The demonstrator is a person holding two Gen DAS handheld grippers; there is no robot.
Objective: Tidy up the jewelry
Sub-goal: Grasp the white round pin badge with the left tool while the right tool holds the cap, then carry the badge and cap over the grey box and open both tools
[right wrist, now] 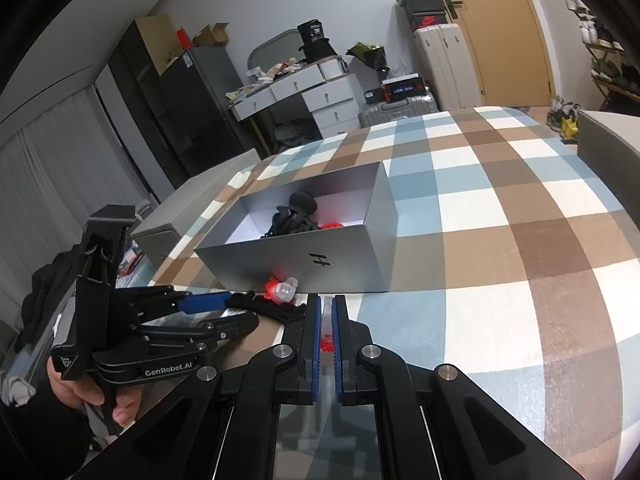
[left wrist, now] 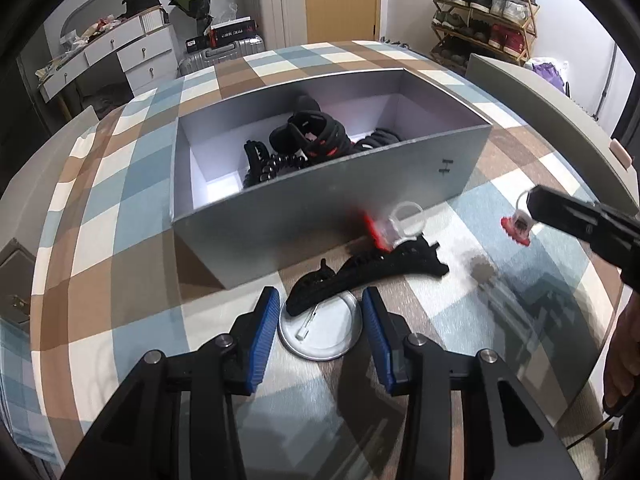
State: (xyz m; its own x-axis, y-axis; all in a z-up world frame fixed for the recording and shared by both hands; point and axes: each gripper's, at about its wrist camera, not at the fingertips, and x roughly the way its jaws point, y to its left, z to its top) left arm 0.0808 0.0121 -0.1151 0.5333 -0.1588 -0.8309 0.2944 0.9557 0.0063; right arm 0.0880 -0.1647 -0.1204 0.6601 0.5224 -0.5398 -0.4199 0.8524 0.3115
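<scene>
Ring pinched between right gripper pads, off the table

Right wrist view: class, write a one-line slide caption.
Right gripper shut on a clear red-topped ring, before the grey box on a checked cloth.

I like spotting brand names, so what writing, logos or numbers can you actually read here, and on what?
"GenRobot.AI": on the left gripper, along its black body.
"H"-like mark: on the grey box, front wall.
"30": on the black bag atop the dresser.
Swoosh logo, no words: on the shoebox above the suitcases.
The box on the silver suitcase: too blurred.
</scene>
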